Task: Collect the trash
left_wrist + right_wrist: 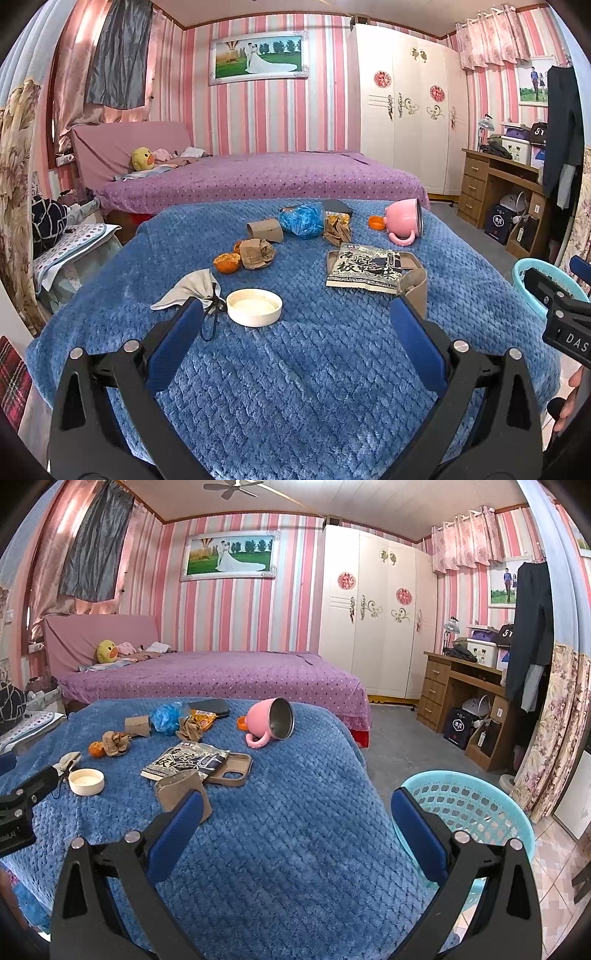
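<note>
Trash lies on a blue blanket (314, 369): a white round lid (254, 307), a grey face mask (192, 288), orange peel (226, 262), crumpled brown paper (256, 253), a cardboard tube (266, 229), a blue plastic bag (302, 219), a black-and-white snack packet (364, 273) and a brown cardboard piece (415, 288). My left gripper (297, 325) is open and empty, just short of the lid. My right gripper (297, 812) is open and empty, over the blanket's right edge beside the cardboard piece (181, 794). A turquoise basket (469, 812) stands on the floor to the right.
A pink mug (271, 720) lies on its side by an orange cap (242, 722). A tan phone case (231, 771) lies under the packet (188, 762). A dark flat case (210, 706) lies at the back. A purple bed, white wardrobe and wooden desk stand behind.
</note>
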`<control>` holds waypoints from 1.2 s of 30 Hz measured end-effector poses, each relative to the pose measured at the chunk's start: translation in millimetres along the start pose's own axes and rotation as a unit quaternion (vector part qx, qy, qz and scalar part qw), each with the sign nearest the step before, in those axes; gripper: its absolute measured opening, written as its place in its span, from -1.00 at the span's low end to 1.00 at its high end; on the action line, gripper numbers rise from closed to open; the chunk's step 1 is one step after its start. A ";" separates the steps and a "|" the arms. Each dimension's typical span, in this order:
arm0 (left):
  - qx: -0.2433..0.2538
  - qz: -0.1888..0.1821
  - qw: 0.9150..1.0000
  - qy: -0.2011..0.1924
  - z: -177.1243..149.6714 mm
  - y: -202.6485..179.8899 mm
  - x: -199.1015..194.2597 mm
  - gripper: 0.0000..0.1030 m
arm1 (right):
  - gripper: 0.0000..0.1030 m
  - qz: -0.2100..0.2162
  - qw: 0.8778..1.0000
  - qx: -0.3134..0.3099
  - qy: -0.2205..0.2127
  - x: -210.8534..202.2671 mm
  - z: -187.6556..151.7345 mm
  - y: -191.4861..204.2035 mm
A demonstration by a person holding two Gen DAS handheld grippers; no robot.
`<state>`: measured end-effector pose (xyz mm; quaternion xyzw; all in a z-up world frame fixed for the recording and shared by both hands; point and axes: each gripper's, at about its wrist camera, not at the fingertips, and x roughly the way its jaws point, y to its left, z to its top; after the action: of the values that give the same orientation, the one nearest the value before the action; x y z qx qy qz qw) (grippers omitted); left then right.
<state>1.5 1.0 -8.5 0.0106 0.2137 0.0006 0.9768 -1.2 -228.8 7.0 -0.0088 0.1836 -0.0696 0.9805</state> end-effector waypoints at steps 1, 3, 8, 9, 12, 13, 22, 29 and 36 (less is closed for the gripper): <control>-0.001 -0.001 1.000 0.002 0.4 0.1 0.5 0.90 | 0.92 0.001 1.000 0.002 -0.001 -0.2 0.4 -0.8; -0.004 -0.005 1.000 0.006 1.9 0.7 1.2 0.90 | 0.92 0.000 1.000 0.005 -0.003 -1.1 2.1 -1.8; 0.000 -0.007 1.000 0.008 9.2 -0.5 1.1 0.90 | 0.92 0.003 1.000 0.019 -0.003 -1.9 10.1 -6.9; -0.002 -0.011 1.000 0.009 11.9 -0.1 0.9 0.90 | 0.92 0.004 1.000 0.023 -0.003 -2.0 12.3 -9.4; -0.003 -0.016 1.000 0.005 19.9 2.2 -0.3 0.90 | 0.92 -0.002 1.000 0.026 -0.005 -1.1 21.1 -13.3; -0.002 -0.018 1.000 0.004 22.7 3.3 -0.4 0.90 | 0.92 -0.006 1.000 0.025 -0.008 -1.3 24.0 -13.7; 0.012 -0.024 1.000 -0.006 53.6 23.8 16.6 0.90 | 0.92 -0.018 0.999 0.019 -0.027 12.5 60.9 -6.1; -0.004 0.013 1.000 0.016 45.9 67.2 44.4 0.90 | 0.92 -0.016 1.000 0.006 -0.019 47.3 63.9 6.4; -0.027 0.045 0.997 0.060 24.7 107.1 74.9 0.90 | 0.92 0.012 0.999 -0.003 0.039 85.3 35.4 9.6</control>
<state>80.3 108.0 -15.0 -0.0061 0.2711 0.0508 0.9612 91.5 -231.6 9.0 -0.0072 0.2218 -0.0574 0.9734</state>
